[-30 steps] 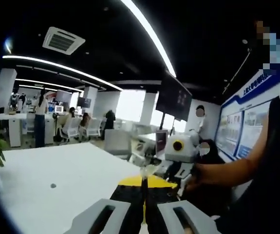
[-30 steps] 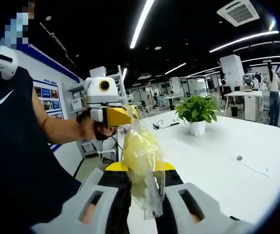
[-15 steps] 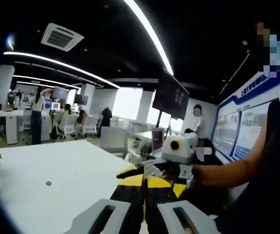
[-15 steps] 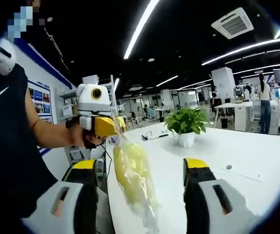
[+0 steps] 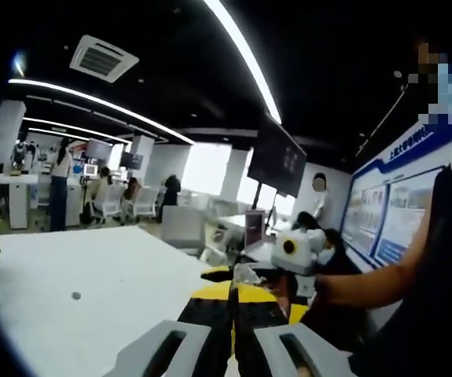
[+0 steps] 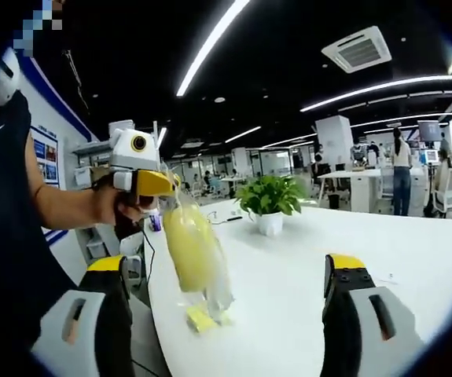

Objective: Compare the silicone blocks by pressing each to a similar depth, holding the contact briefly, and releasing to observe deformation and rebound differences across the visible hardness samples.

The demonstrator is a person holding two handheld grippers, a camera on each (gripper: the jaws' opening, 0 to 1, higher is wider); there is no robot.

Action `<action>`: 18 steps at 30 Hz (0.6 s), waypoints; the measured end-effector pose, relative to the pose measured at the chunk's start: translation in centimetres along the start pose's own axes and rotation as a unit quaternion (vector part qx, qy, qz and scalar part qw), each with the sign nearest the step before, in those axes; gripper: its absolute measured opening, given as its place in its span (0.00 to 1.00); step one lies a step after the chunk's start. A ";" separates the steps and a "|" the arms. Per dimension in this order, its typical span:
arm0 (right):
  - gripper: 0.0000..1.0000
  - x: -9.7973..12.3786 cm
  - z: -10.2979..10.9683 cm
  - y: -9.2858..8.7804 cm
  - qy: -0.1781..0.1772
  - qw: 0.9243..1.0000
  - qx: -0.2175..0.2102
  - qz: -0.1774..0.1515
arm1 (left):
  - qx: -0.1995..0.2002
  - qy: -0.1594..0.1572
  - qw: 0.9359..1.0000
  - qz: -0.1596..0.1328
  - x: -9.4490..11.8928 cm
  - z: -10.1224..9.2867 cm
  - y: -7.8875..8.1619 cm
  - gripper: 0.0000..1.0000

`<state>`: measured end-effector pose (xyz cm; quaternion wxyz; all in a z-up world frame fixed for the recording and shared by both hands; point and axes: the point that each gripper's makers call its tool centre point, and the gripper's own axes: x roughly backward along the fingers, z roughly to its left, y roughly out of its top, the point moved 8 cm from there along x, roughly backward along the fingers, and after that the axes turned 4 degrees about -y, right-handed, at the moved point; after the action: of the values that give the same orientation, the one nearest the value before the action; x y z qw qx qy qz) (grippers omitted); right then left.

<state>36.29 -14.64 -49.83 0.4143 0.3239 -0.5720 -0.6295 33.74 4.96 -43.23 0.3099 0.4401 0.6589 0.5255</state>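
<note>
Above the near edge of the white table [image 6: 383,259], one clear bag of yellow blocks [image 6: 194,255] hangs from the clenched jaws of the left gripper [image 6: 167,184], which pinch its top. The right gripper [image 6: 229,271], clamped on the bag's lower end a second ago, now stands released with its two yellow-tipped jaws spread wide, the bag between them and touching neither. One potted plant [image 6: 269,206] stands farther back on the table, with one person [image 6: 402,166] standing at distant desks.
</note>
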 end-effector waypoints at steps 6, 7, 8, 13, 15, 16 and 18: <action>0.96 1.7 -0.5 -1.5 -0.028 1.000 -0.005 0.007 | 0.013 0.003 1.000 0.000 -0.4 0.1 -0.9 0.00; 0.96 2.0 -0.6 -1.9 -0.034 0.999 -0.009 0.009 | 0.017 0.004 1.000 0.002 -0.4 0.1 -1.1 0.00; 0.96 2.2 -0.6 -2.2 -0.038 0.999 -0.009 0.012 | 0.019 0.004 1.000 0.002 -0.5 0.2 -1.3 0.00; 0.96 3.3 -0.5 -3.7 -0.056 0.998 -0.019 0.023 | 0.032 0.008 0.999 0.004 -0.8 0.4 -2.4 0.00; 0.96 3.7 -0.4 -4.3 -0.062 0.997 -0.022 0.027 | 0.033 0.010 0.999 0.005 -0.9 0.5 -2.8 0.00; 0.96 3.9 -0.3 -4.7 -0.065 0.997 -0.022 0.030 | 0.038 0.012 0.999 0.007 -1.0 0.7 -3.1 0.00; 0.96 4.4 -0.3 -5.6 -0.069 0.997 -0.022 0.040 | 0.044 0.017 0.999 0.006 -1.0 0.9 -3.6 0.00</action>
<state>33.74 -18.64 -55.13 0.4059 0.2467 -0.5977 -0.6458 34.03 4.22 -46.94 0.2756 0.4488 0.6837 0.5051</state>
